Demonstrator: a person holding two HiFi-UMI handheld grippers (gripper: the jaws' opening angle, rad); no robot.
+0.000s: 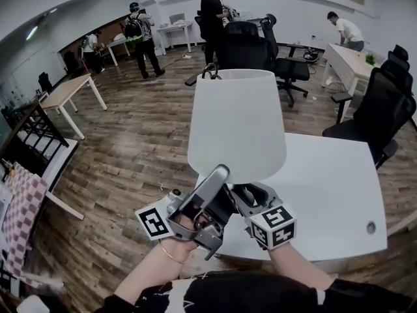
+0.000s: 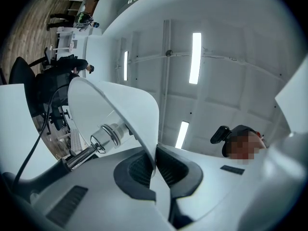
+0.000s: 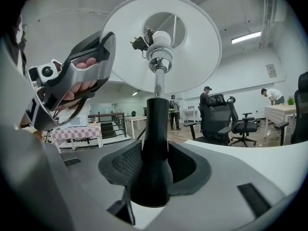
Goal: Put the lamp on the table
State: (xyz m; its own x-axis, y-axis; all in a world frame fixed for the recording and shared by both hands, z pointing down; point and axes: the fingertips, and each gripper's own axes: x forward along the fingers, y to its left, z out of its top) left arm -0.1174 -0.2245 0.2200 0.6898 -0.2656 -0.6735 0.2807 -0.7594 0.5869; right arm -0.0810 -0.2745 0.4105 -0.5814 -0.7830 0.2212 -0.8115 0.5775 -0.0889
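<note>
1. Lamp (image 1: 236, 126) is held up in both tools in front of the person. In the head view its white shade (image 1: 236, 103) is seen over the near left corner of the white desk (image 1: 326, 194).
2. The left tool (image 2: 155, 165) is found closed on the lower rim of the shade, the thin white edge being pinched between its dark pads (image 2: 137, 170).
3. The right tool (image 3: 155, 165) is found clamped on the black stem (image 3: 156, 129), which rises between its jaws. A chrome neck (image 3: 158, 81) and the bulb fitting (image 3: 161, 40) are seen above it inside the shade.
4. The foot of the lamp is hidden beneath the shade and the tools, so contact with the desk cannot be confirmed.
5. Black office chairs (image 1: 251, 44) and several persons are noted on the wooden floor (image 1: 130, 142) beyond the desk.
</note>
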